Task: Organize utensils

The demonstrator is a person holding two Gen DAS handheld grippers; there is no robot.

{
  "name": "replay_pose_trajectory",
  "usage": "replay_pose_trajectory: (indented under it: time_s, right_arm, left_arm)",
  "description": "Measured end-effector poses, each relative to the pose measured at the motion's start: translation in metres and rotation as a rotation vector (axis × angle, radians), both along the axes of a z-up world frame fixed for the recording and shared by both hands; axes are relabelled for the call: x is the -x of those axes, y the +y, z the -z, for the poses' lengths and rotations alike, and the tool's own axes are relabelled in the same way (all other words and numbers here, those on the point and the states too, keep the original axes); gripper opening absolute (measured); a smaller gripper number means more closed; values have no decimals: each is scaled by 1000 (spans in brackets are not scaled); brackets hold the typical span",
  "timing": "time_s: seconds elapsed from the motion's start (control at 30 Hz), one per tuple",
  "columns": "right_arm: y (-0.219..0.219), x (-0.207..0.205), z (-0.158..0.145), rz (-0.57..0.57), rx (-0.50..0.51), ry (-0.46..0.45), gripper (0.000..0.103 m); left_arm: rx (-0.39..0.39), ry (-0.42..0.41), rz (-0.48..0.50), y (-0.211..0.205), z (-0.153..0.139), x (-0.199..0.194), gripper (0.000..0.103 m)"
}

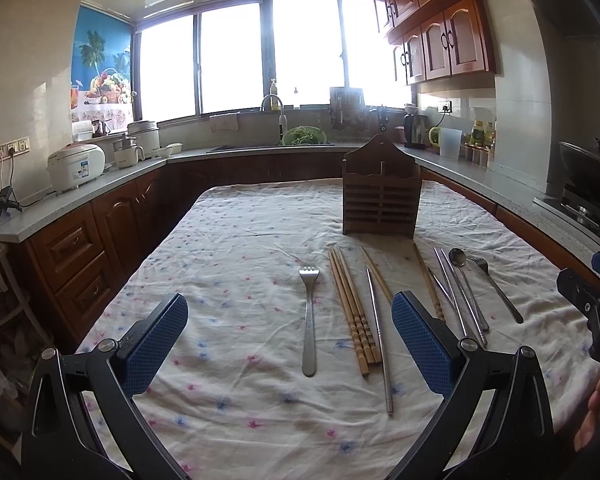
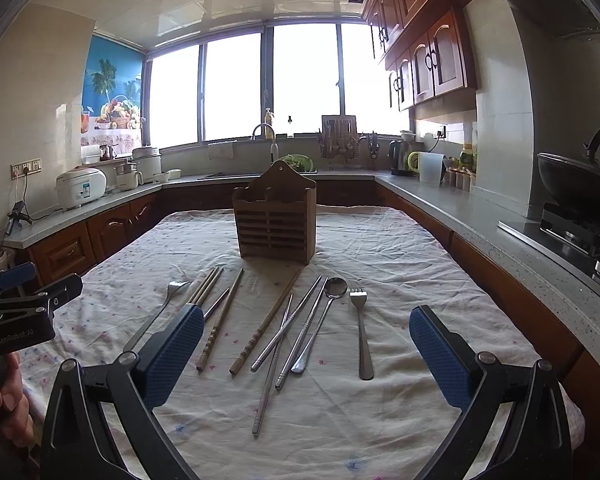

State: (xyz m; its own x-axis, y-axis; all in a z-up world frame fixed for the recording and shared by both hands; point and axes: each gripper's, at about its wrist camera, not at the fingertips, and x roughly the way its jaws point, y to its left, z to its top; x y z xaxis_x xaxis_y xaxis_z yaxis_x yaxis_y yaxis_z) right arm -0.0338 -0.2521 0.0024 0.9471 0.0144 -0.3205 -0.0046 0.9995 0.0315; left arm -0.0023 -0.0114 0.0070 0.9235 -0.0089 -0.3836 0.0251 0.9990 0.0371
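A wooden utensil holder (image 2: 275, 221) stands upright toward the far end of the table (image 1: 236, 432), its front slatted and its back board rising to a rounded peak. The table wears a crumpled white cloth (image 2: 400, 248) dotted with small pink and blue flowers.

In front of the holder the utensils lie loose on the cloth, handles pointing to the near edge. At the left lies a shiny steel fork (image 1: 309, 316), then a tight bundle of pale bamboo chopsticks (image 1: 352, 308) with ringed grips and a thin metal chopstick (image 1: 380, 344). Farther right are crossed steel chopsticks (image 2: 288, 324), a round-bowled spoon (image 2: 327, 312) and a second fork (image 2: 361, 330) nearest the right edge.

The left gripper (image 1: 290, 344) hovers above the near edge with its jaws spread wide, blue dimpled pads (image 1: 156, 344) facing in and holding nothing. The right gripper (image 2: 306, 356) hangs likewise, jaws wide apart and empty.
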Motion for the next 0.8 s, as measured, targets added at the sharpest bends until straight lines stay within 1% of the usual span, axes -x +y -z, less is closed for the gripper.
replay_pose_trajectory:
  time_s: [0.8]
  right_arm:
    - [2, 3, -3, -7, 5, -19, 103]
  left_arm:
    - [-5, -11, 3, 0, -3, 2, 103]
